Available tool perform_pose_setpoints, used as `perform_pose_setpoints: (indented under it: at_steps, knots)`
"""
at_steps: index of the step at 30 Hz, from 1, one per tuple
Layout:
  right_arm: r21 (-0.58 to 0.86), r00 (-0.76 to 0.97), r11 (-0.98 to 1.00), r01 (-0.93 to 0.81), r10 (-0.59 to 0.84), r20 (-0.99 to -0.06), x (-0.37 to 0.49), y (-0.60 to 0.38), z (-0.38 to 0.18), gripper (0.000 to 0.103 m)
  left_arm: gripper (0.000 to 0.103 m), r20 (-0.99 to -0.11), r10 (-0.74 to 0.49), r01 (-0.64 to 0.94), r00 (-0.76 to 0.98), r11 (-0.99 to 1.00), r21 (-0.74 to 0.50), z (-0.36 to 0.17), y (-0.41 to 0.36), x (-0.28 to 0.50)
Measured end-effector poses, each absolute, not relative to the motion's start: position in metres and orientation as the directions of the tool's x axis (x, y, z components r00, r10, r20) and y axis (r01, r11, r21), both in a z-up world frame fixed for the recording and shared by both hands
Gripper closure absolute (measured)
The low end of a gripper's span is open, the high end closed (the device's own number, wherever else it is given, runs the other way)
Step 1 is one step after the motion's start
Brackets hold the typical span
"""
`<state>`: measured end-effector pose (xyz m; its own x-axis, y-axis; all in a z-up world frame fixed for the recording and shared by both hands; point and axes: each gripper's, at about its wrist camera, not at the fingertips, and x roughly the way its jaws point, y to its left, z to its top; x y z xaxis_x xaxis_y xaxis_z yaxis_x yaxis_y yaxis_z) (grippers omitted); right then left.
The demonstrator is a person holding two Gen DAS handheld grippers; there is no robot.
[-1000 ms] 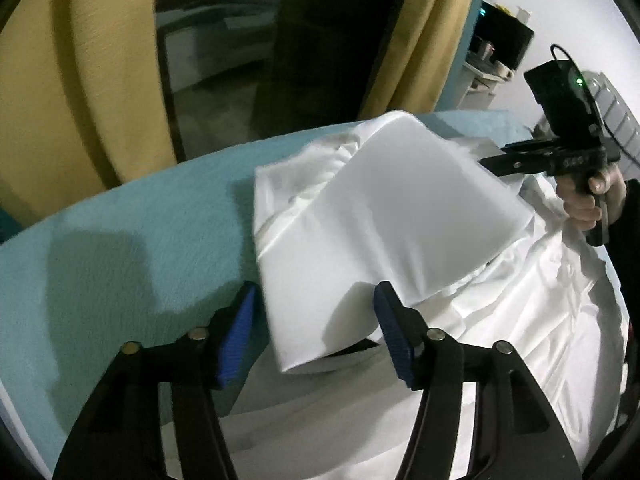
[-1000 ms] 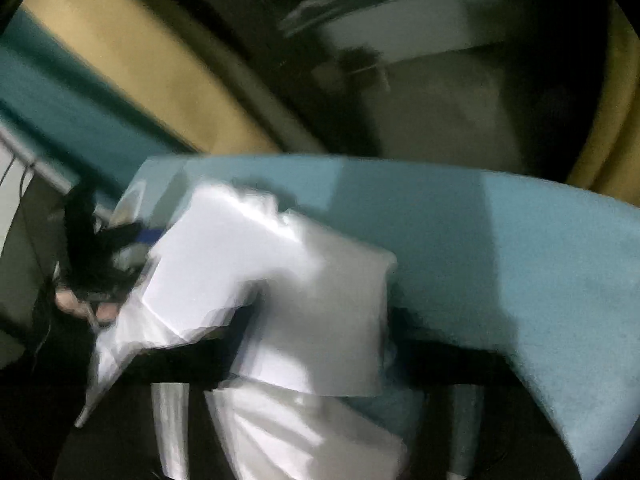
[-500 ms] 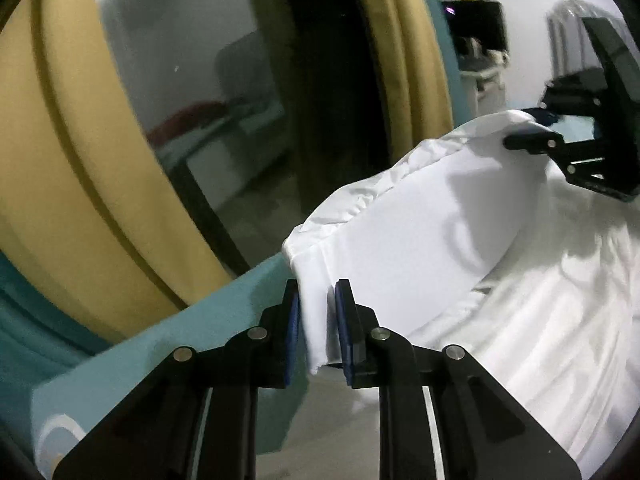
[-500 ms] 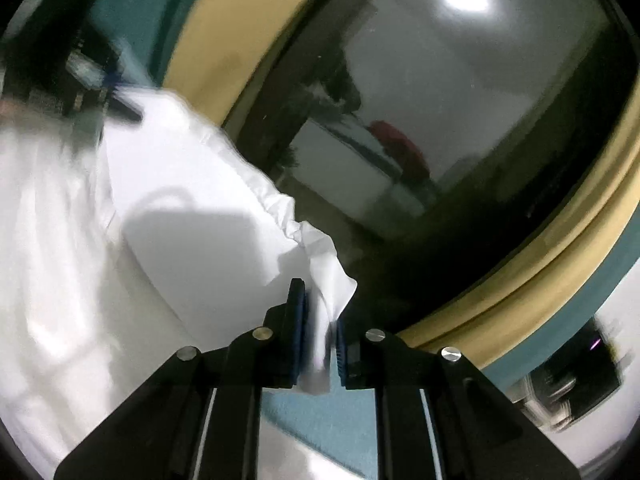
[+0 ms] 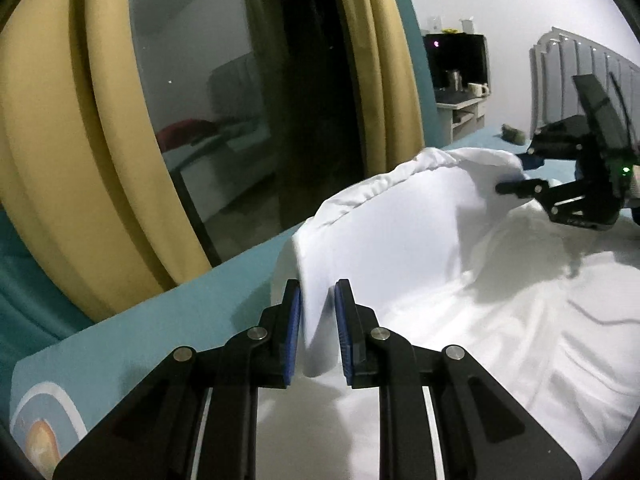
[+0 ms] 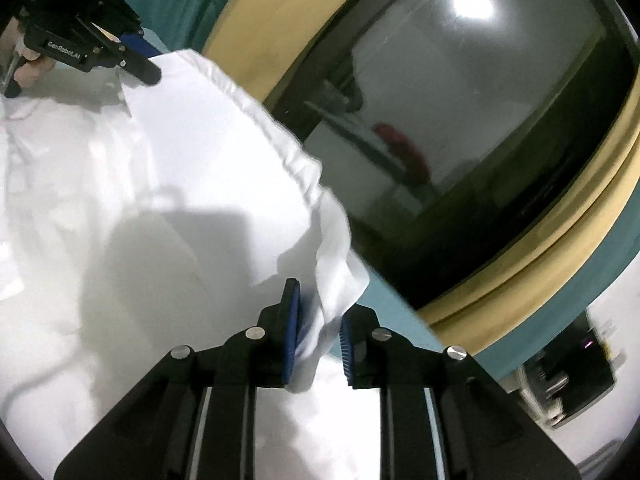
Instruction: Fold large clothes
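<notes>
Left gripper (image 5: 317, 322) pinching one corner of the white garment (image 5: 420, 248). Right gripper (image 6: 318, 330) with jaws opening slightly, opposite corner bunched between the blue pads (image 6: 291, 328). Gathered hem stretched taut between both tools, lifted; remaining cloth piled below on the teal bed (image 5: 168, 320). Yellow curtains (image 5: 52, 168) and dark window (image 6: 480, 120) beyond.

Both grippers are black plastic: the left gripper (image 5: 316, 322) and the right gripper (image 6: 318, 326) have blue ribbed pads (image 5: 293, 336), silver round screws (image 5: 257, 333) and angular linkages. White "GenRobot.AI" lettering (image 6: 63, 50) marks one body.
</notes>
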<state>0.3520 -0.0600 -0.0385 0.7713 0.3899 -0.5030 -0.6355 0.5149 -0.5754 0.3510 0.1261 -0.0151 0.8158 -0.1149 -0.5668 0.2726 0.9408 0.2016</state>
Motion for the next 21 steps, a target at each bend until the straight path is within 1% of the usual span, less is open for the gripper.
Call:
perform_pose_setpoints:
  at_steps: [4, 8, 11, 14, 16, 18, 20, 21]
  knots:
    - [-0.517, 0.735, 0.529, -0.673, 0.405, -0.543, 0.344, -0.071, -0.037, 0.086, 0.086, -0.573, -0.155, 0.302, 0.805, 0.938, 0.172, -0.013, 0.121, 0.329]
    - [-0.418, 0.669, 0.542, -0.729, 0.433, -0.605, 0.33, -0.088, -0.037, 0.086, 0.086, -0.609, -0.181, 0.319, 0.772, 0.939, 0.126, -0.019, 0.122, 0.309]
    - [-0.392, 0.642, 0.537, -0.747, 0.427, -0.637, 0.319, -0.097, -0.044, 0.086, 0.086, -0.638, -0.195, 0.332, 0.745, 0.938, 0.1, -0.024, 0.126, 0.295]
    - [-0.353, 0.602, 0.534, -0.769, 0.419, -0.679, 0.306, -0.104, -0.049, 0.085, 0.085, -0.661, -0.21, 0.317, 0.72, 0.947, 0.045, -0.028, 0.134, 0.279]
    - [-0.346, 0.589, 0.529, -0.775, 0.407, -0.698, 0.298, -0.11, -0.05, 0.079, 0.084, -0.664, -0.236, 0.313, 0.709, 0.95, -0.003, -0.029, 0.139, 0.266]
    - [-0.341, 0.587, 0.536, -0.772, 0.397, -0.705, 0.288, -0.116, -0.048, 0.076, 0.082, -0.669, -0.22, 0.295, 0.71, 0.955, 0.0, -0.03, 0.139, 0.251]
    - [-0.299, 0.571, 0.55, -0.78, 0.43, -0.7, 0.282, -0.122, -0.038, 0.073, 0.079, -0.667, -0.216, 0.294, 0.713, 0.956, 0.005, -0.027, 0.137, 0.238]
    - [-0.272, 0.556, 0.551, -0.789, 0.453, -0.697, 0.281, -0.124, -0.032, 0.07, 0.077, -0.666, -0.229, 0.305, 0.71, 0.952, -0.003, -0.026, 0.136, 0.23]
